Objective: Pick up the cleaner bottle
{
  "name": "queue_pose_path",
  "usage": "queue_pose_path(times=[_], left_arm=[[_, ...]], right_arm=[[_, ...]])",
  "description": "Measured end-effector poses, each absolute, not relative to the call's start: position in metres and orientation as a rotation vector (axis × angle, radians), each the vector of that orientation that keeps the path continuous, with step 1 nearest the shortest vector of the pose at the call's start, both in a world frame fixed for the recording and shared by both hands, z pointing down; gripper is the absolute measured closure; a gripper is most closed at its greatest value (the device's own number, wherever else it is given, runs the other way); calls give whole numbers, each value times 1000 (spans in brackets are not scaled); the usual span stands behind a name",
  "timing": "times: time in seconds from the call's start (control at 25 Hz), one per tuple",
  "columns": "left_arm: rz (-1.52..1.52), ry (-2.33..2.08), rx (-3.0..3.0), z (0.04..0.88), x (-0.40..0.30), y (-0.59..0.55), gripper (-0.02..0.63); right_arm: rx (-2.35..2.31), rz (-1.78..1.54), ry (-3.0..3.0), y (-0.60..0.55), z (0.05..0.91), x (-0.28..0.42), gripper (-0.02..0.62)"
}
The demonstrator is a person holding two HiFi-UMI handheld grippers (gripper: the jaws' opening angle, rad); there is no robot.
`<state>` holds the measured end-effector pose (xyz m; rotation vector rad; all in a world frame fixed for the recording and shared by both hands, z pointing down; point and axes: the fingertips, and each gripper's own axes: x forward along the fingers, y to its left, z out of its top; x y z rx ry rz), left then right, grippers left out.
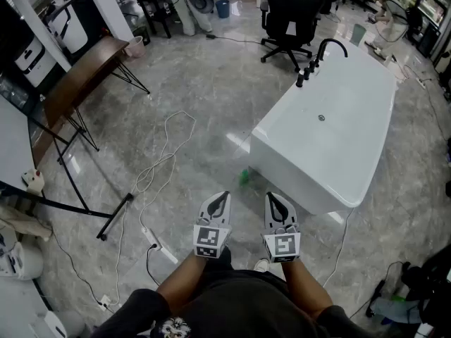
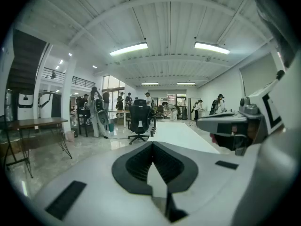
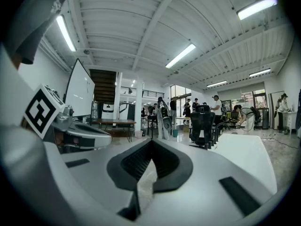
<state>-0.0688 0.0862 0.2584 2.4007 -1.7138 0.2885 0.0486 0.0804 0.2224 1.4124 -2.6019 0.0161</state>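
Observation:
A small green thing (image 1: 244, 177), too small and blurred to tell for certain as the cleaner bottle, stands on the grey floor by the near left corner of the white bathtub (image 1: 366, 118). My left gripper (image 1: 223, 195) and right gripper (image 1: 270, 195) are held side by side in front of the person, a little short of the green thing, pointing nearly level. Both are shut with nothing between the jaws. In the left gripper view, the left gripper (image 2: 152, 145) shows its pads meeting, as the right gripper (image 3: 151, 143) does in its own view. Neither gripper view shows the green thing.
A black faucet (image 1: 320, 53) stands at the tub's far end, with a black office chair (image 1: 289, 16) beyond it. A wooden table (image 1: 81, 76) on thin metal legs lines the left. White cables (image 1: 165, 157) and a power strip (image 1: 153, 239) lie on the floor. People stand far off (image 3: 214, 106).

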Motion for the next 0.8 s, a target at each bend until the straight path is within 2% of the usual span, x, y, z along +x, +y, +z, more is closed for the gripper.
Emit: queue_pose_path(times=[0.44, 0.8], left_arm=[[351, -1549, 2536, 299, -141, -20, 600], [405, -1447, 2547, 359, -129, -61, 600]], right_arm=[[1521, 104, -2475, 4, 275, -14, 584], [1541, 182, -2403, -20, 330, 1, 584]])
